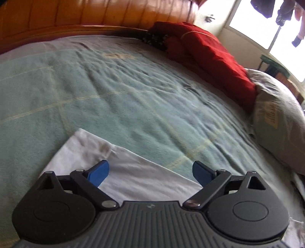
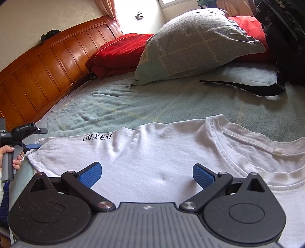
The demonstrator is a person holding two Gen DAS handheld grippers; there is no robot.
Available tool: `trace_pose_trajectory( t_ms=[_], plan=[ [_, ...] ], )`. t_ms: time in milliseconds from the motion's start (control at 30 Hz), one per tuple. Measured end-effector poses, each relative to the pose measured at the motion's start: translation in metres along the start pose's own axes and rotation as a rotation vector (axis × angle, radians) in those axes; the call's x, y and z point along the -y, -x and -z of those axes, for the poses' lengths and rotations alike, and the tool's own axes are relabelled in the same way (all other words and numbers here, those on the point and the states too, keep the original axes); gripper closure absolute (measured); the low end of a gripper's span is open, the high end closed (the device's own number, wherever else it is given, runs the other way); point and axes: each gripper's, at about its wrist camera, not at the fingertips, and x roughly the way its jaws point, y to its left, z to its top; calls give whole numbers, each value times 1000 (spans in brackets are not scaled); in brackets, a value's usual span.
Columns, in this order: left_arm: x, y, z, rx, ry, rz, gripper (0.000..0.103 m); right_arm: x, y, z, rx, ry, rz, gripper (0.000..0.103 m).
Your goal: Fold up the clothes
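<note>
A bed is covered by a pale green blanket [image 2: 156, 103] with thin cream lines forming a check. Behind it a glossy wooden headboard [image 2: 47, 63] made of curved panels is seen, and a small dark item [image 2: 50, 35] is laid on its top edge. A red pillow [image 2: 122, 51] is placed against the headboard, and a grey-green checked pillow [image 2: 198, 47] is leaned just beside it, with more red fabric [image 2: 246, 24] behind. A black strap [image 2: 253, 88] is spread on the blanket, joined to a black bag [image 2: 286, 38] at the right edge. Dark clothes [image 1: 282, 13] are hung before a bright window [image 1: 253, 28].
</note>
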Motion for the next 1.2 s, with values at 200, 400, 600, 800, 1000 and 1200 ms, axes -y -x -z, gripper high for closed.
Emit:
trace_pose_trajectory(
  t_ms=[200, 400, 600, 800, 1000, 1200],
  plan=[
    [18, 25, 1, 4, -62, -21, 13, 1, -1, 0, -3, -8, -4, 0],
    [92, 51, 42, -96, -299, 190, 11, -2, 1, 0, 2, 1, -11, 0],
    [155, 56, 106, -201, -587, 305, 10, -4, 3, 0, 2, 19, -24, 0],
    [143, 52, 117, -221, -608, 160, 10, 5, 4, -2, 11, -15, -17, 0],
    [119, 83, 88, -187, -528, -48, 11, 5, 0, 0, -2, -18, -9, 0],
    [145, 160, 109, -200, -595, 81, 10, 1, -4, 2, -11, 13, -8, 0]
  ],
)
